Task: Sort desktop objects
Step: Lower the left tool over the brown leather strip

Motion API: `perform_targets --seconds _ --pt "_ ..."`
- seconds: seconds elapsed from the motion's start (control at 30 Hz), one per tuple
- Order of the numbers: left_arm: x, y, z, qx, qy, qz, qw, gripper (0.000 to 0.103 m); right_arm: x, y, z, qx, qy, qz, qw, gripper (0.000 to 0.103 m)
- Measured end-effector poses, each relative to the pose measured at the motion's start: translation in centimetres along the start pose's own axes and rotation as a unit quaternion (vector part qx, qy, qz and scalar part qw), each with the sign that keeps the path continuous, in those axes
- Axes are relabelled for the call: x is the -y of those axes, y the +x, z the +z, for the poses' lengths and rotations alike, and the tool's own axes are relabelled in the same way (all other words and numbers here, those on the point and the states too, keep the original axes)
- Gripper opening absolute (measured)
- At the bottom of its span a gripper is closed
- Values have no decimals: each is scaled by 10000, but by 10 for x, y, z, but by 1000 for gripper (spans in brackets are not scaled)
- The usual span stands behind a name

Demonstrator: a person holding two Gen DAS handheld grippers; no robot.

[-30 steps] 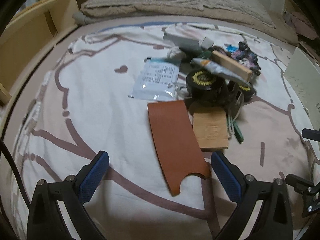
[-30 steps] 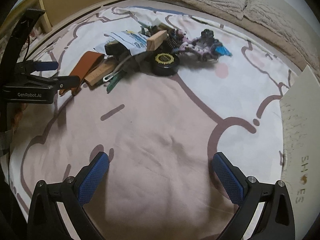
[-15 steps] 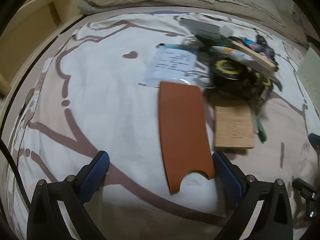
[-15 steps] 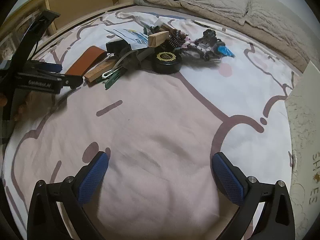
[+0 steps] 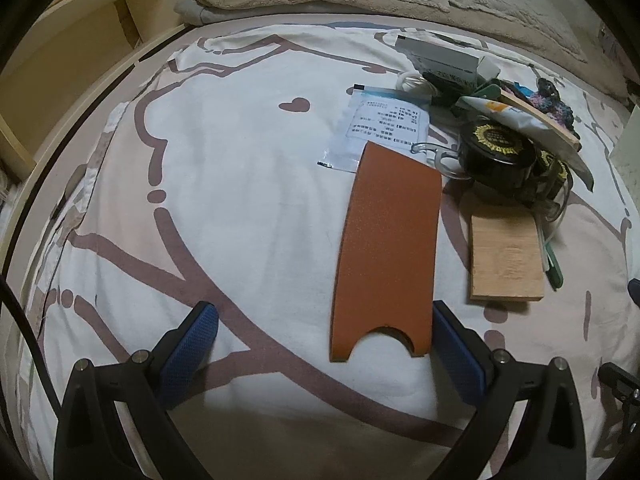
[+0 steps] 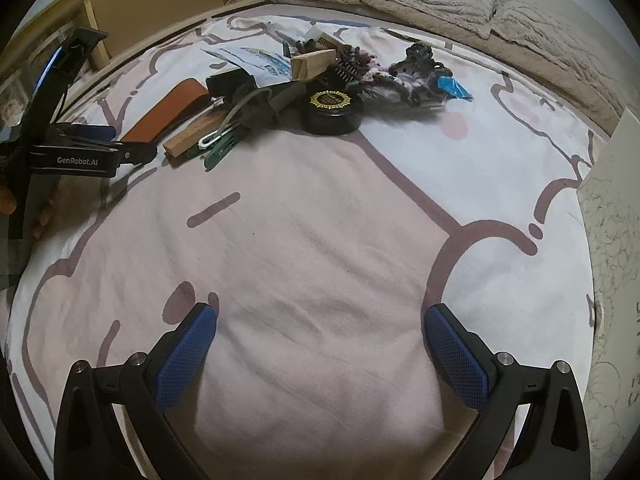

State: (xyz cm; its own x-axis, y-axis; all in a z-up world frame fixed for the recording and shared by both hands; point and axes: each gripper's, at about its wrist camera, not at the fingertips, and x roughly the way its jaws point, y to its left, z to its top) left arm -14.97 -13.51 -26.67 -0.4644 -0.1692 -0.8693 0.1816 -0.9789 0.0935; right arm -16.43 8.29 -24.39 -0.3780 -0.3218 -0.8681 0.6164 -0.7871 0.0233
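1. The left gripper (image 5: 326,336) hangs with its jaws spread wide and holding nothing, low over the bedsheet (image 5: 240,184); the notched near end of the brown leather sleeve (image 5: 386,260) lies just inside its right pad
2. That sleeve looks like the step in hand: it lies flat on the sheet, apart from the pile, its far end overlapping the white printed pouch (image 5: 380,128)
3. Shift the gripper toward the wooden block (image 5: 506,258) so the sleeve's width sits centred between the pads, not against one of them
4. A flat, thin piece on soft cloth is hard to pinch; press one pad into the sheet beside a long edge to get under it, then close gently
5. Lift straight, so the pouch beneath is not dragged; how far the two overlap is hard to judge from this view
6. The right gripper (image 6: 320,344) is also released and empty, over bare sheet well apart from the black round tin (image 6: 331,112); keep it clear
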Motion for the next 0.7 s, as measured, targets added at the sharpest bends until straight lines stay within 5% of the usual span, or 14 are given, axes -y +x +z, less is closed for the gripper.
perform_targets --seconds 0.43,0.7 --pt "1 1 -2 105 -15 0 9999 103 4 8 35 -89 402 213 9989 103" --pt "1 0 -4 202 -24 -12 9998 103 -2 7 76 196 831 775 9933 63"
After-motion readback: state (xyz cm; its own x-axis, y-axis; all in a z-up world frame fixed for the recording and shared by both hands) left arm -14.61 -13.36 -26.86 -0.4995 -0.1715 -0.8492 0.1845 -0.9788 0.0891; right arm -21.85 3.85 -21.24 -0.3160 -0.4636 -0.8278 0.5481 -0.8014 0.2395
